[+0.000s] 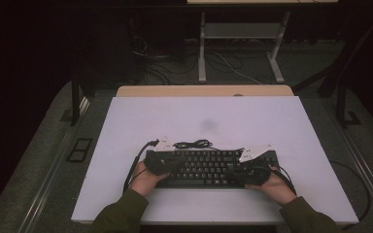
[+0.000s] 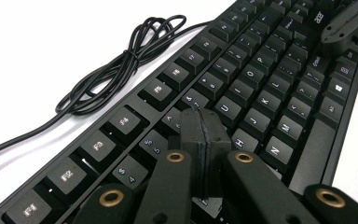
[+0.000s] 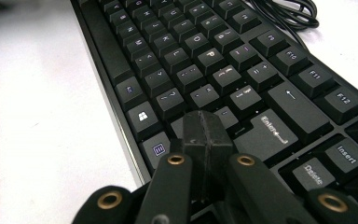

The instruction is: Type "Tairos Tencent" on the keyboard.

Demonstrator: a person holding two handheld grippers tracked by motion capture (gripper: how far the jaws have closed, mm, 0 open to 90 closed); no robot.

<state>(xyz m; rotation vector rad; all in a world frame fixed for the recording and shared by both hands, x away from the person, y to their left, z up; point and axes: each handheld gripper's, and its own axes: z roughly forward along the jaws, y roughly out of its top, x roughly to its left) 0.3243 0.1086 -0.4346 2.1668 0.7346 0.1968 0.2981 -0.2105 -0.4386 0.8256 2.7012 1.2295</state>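
Both tools pressed together, nothing pinched: left tool point(image 2: 204, 154) over the keyboard point(image 1: 209, 167) at the desk's point(image 1: 126, 145) six o'clock, right tool point(image 3: 208, 149) near Enter. Press one key squarely.

Olive-green sleeves point(image 1: 121, 213); black fingers point(image 2: 193, 135) on brass-ringed pivots; white three-cornered plates point(image 1: 254, 152) on top.

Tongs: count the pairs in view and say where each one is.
2. The left tongs rest shut over the left end of the keyboard; the right tongs rest shut over its right end, near the Enter key.
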